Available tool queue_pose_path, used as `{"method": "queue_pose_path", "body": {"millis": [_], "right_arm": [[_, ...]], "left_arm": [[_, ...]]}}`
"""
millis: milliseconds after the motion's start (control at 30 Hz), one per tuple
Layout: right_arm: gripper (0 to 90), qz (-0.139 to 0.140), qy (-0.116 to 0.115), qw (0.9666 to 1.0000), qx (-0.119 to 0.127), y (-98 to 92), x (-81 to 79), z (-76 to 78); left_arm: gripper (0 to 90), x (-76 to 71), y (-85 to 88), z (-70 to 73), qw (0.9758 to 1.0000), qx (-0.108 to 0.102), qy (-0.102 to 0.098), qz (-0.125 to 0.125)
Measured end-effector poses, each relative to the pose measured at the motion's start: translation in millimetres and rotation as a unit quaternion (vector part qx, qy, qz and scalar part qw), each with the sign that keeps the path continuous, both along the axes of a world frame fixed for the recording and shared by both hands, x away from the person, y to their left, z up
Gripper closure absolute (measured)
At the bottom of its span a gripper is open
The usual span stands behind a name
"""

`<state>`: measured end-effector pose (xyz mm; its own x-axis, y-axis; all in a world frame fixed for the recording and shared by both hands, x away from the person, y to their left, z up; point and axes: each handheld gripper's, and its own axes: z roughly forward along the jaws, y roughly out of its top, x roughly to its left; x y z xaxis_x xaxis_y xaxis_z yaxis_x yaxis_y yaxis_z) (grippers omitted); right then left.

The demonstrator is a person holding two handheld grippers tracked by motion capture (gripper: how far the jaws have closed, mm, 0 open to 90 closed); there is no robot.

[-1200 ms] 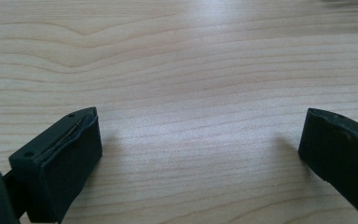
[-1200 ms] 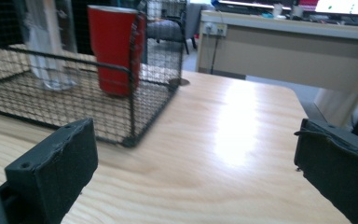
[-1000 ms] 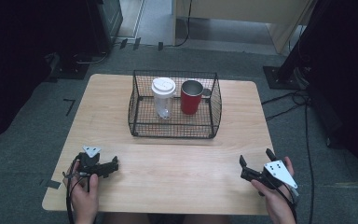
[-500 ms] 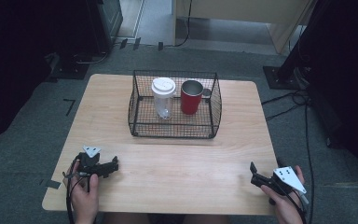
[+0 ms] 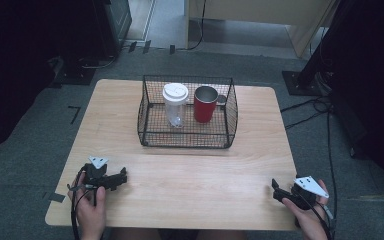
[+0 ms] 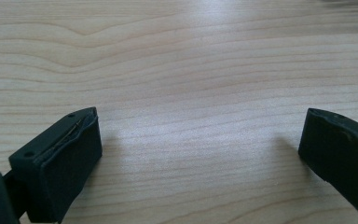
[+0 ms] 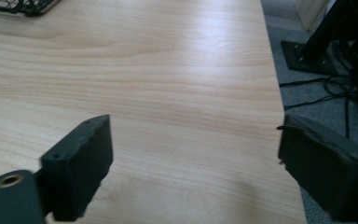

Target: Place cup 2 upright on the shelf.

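- My right gripper point(image 5: 275, 190) has slipped back towards the near right corner of the table point(image 5: 195, 175). Its jaws have just been closing on nothing, and its own view shows them apart.
- My left gripper point(image 5: 124, 177) hasn't budged at the near left; its jaws are spread over bare wood.
- The wire basket point(image 5: 187, 78) is far centre, unmoved, well apart from both grippers.
- Inside it are a lidded clear cup point(image 5: 175, 93) on the left and a red mug point(image 5: 205, 107) on the right.

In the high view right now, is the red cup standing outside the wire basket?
No: the red cup stands upright inside the wire basket, to the right of the clear cup with a white lid.
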<state>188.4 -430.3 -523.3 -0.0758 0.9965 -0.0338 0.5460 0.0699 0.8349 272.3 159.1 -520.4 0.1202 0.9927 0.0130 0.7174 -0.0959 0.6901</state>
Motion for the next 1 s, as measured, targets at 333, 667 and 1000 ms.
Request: {"method": "queue_pose_path", "body": {"millis": [333,667,1000], "right_arm": [[14.3,0.019,0.073,0.9972,0.006,7.5,9.6,-3.7],[14.1,0.018,0.080,0.9963,0.023,7.6,11.0,-4.0],[14.1,0.010,0.081,0.9964,0.024,8.9,11.1,-4.0]], "left_arm": [[0.1,-0.5,-4.2,-0.1,1.0000,0.000,0.000,-0.004],[0.1,-0.6,-4.2,-0.1,1.0000,0.000,0.000,-0.004],[0.1,-0.7,-4.2,-0.2,1.0000,-0.001,0.000,-0.004]]}}
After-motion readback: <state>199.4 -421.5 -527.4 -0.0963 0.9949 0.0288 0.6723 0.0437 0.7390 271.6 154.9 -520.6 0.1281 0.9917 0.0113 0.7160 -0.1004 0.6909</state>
